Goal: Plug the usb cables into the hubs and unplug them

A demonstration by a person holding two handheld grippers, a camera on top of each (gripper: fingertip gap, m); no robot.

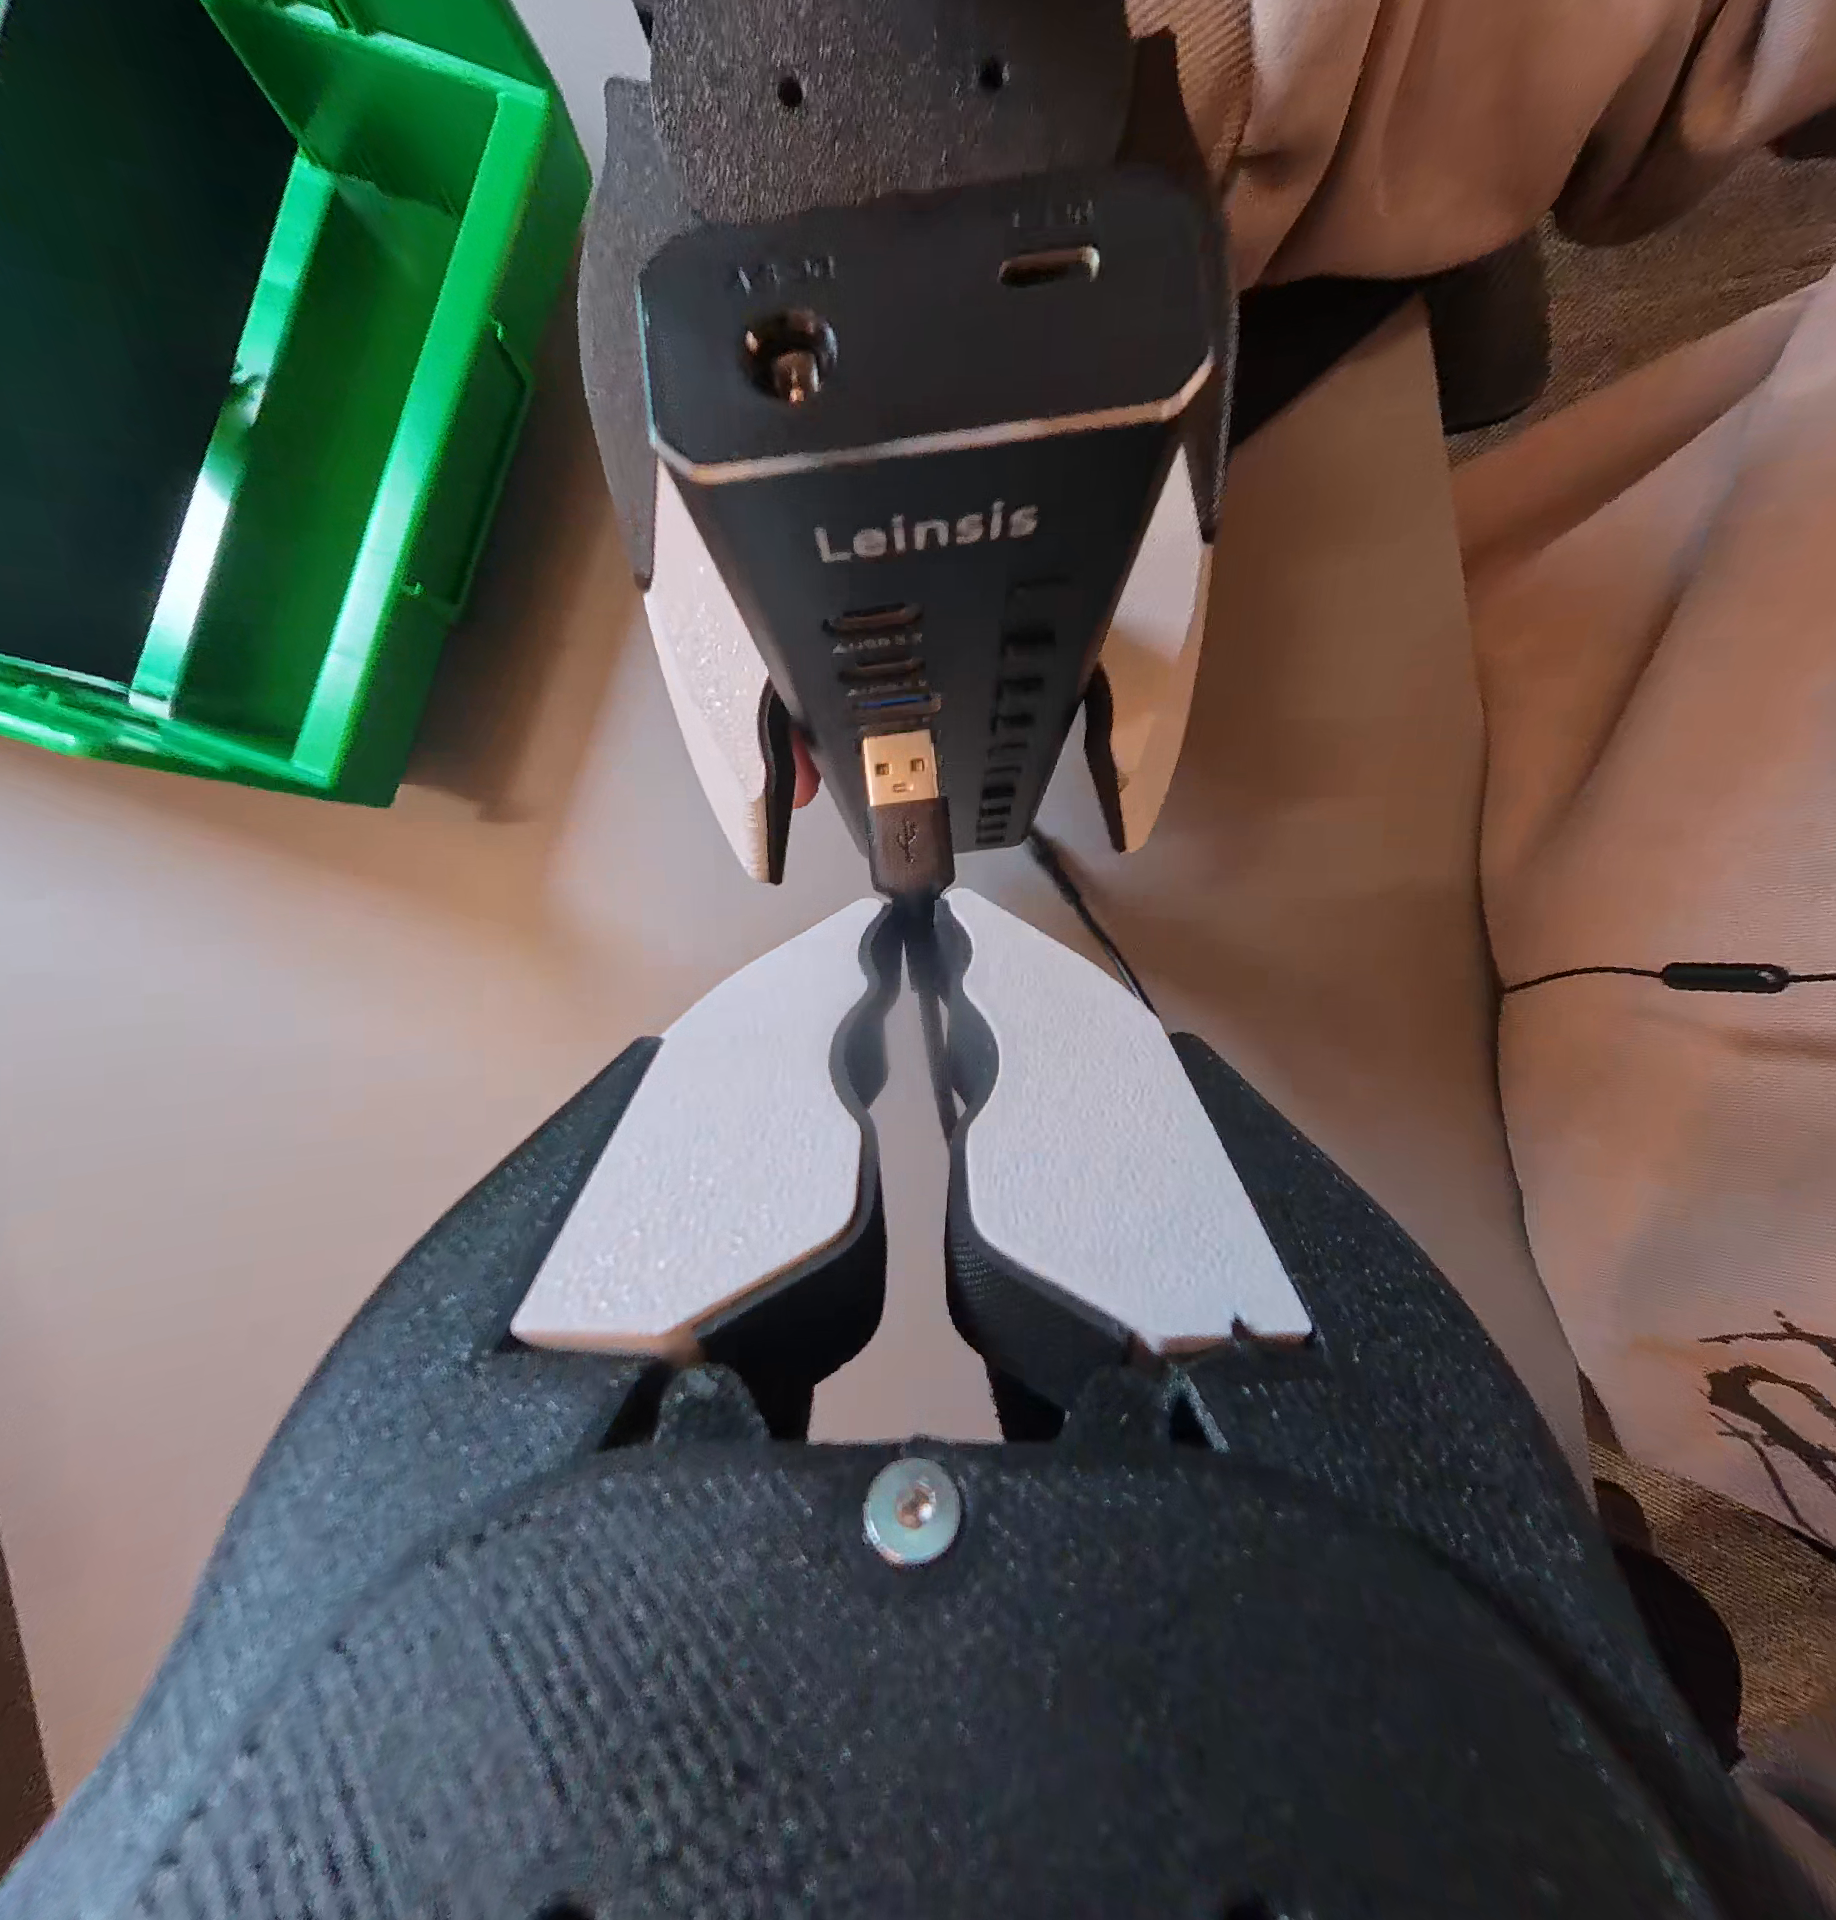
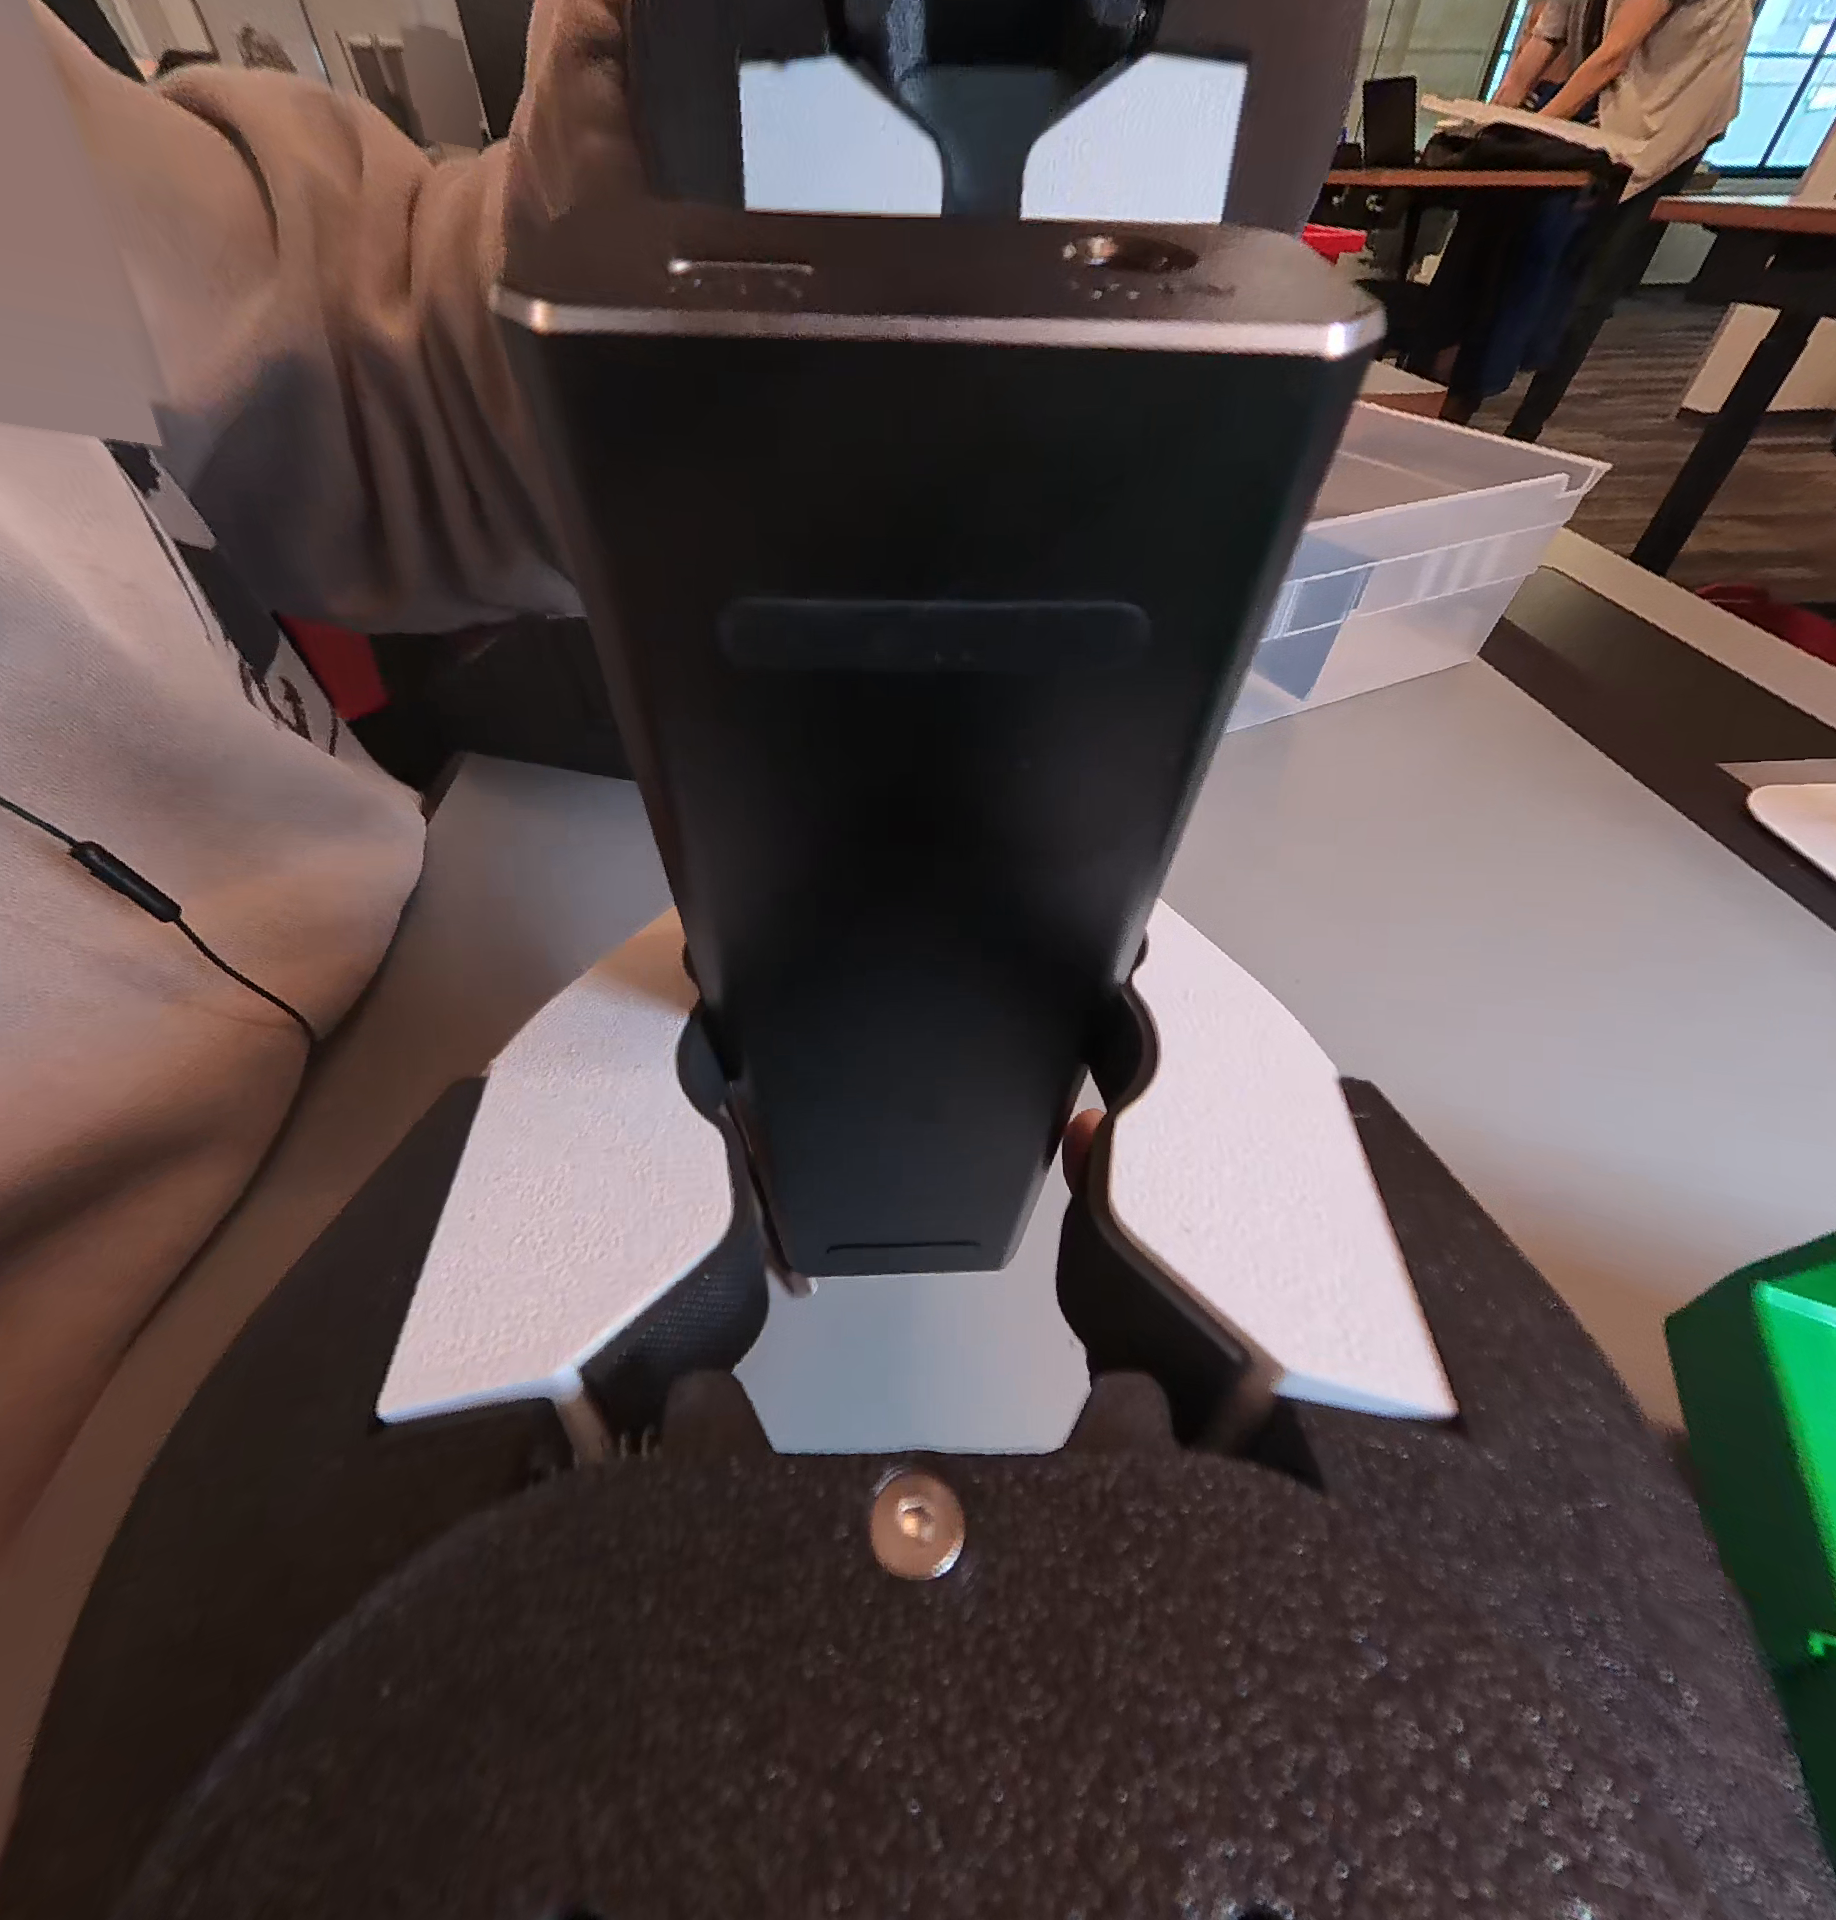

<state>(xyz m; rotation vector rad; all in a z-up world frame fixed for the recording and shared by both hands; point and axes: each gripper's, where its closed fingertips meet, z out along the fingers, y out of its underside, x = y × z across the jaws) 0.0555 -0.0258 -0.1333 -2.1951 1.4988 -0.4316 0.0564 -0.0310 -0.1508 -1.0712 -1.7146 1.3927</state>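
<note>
A black USB hub (image 1: pixel 924 416) is held up over the table, clamped at its lower end by my right gripper (image 2: pixel 914 1039), whose white fingers (image 1: pixel 711 665) show on either side of it. The right wrist view shows only the hub's plain back (image 2: pixel 935 727). My left gripper (image 1: pixel 909 920) is shut on the black USB cable (image 1: pixel 929 1039) just behind its plug (image 1: pixel 903 805). The plug's gold metal end is fully visible, and its tip sits at a blue port (image 1: pixel 893 709) on the hub's face. The left gripper also shows blurred beyond the hub in the right wrist view (image 2: pixel 987 125).
A green divided bin (image 1: pixel 270 416) stands on the table to the left, also seen in the right wrist view (image 2: pixel 1787 1455). A clear plastic tub (image 2: pixel 1413 582) sits farther off. A person's beige clothing (image 1: pixel 1620 727) with a thin black cord (image 1: pixel 1714 977) is close by. Left and right tips are no more than a few centimetres apart.
</note>
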